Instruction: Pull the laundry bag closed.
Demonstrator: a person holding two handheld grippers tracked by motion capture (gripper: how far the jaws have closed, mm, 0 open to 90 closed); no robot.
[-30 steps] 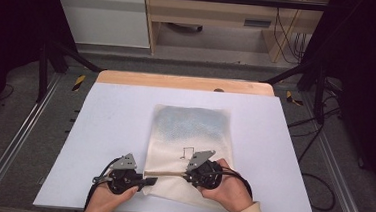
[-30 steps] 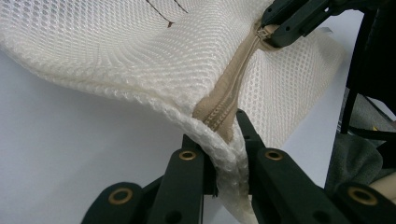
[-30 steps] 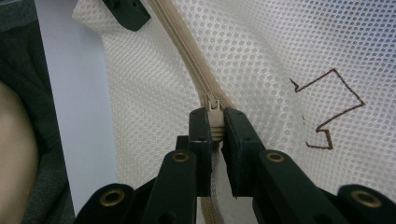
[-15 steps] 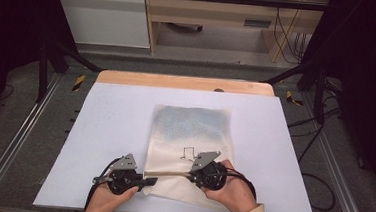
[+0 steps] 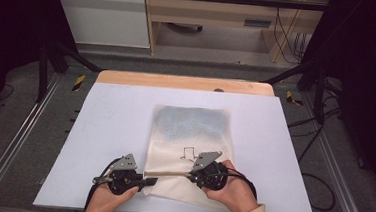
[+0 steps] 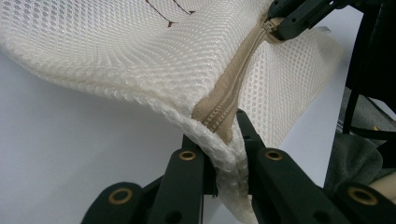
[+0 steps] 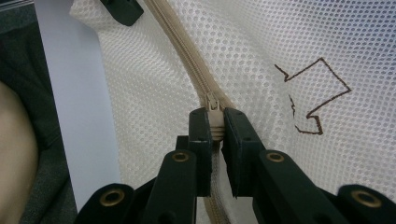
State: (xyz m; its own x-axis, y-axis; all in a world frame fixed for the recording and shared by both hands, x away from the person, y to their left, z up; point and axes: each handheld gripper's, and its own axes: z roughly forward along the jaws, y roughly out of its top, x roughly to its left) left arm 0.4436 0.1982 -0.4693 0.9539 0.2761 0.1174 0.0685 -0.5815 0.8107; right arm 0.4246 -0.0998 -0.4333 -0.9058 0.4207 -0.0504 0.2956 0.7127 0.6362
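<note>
A cream mesh bag lies flat on the white table, with a beige zipper along its near edge. My left gripper is shut on the bag's near left corner, at the zipper's end. My right gripper is shut on the zipper pull, partway along the zipper. The stretch of zipper between the two grippers is lifted a little off the table. In the left gripper view its jaws pinch the mesh hem, and the right gripper shows farther off. A brown arrow is drawn on the mesh.
A wooden strip runs along the table's far edge. Metal frame rails flank both sides, with cables on the floor to the right. A wooden desk stands beyond the table.
</note>
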